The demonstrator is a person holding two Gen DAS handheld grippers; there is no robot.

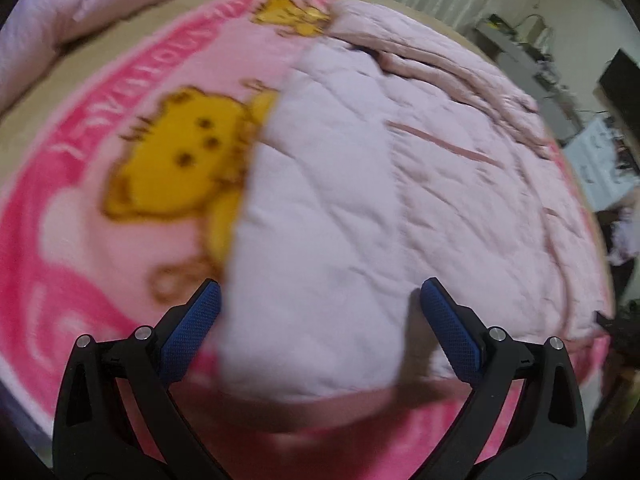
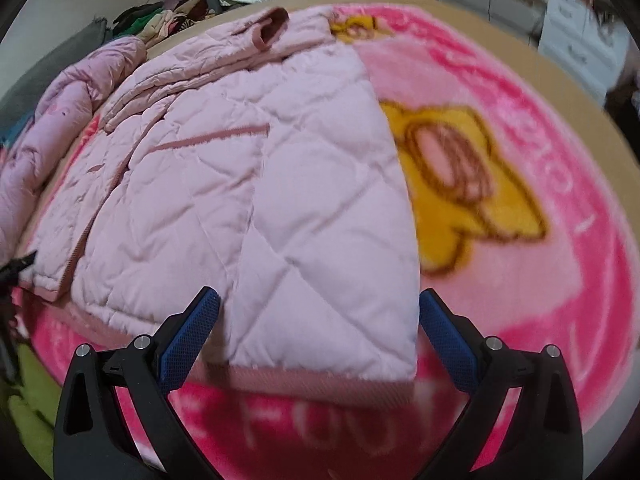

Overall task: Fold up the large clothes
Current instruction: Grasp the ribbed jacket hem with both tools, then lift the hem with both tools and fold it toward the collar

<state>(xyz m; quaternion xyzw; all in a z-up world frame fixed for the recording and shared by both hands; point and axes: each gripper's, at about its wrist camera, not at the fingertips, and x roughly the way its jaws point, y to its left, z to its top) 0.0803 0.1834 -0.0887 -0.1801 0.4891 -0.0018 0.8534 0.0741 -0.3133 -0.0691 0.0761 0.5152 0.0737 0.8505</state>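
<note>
The jacket is spread flat on the blanket, which is laid over the bed, with its collar at the far end and its hem at the near end. In the right wrist view, a bundled quilt is seen to the jacket's left and a heap of clothes behind it.
</note>
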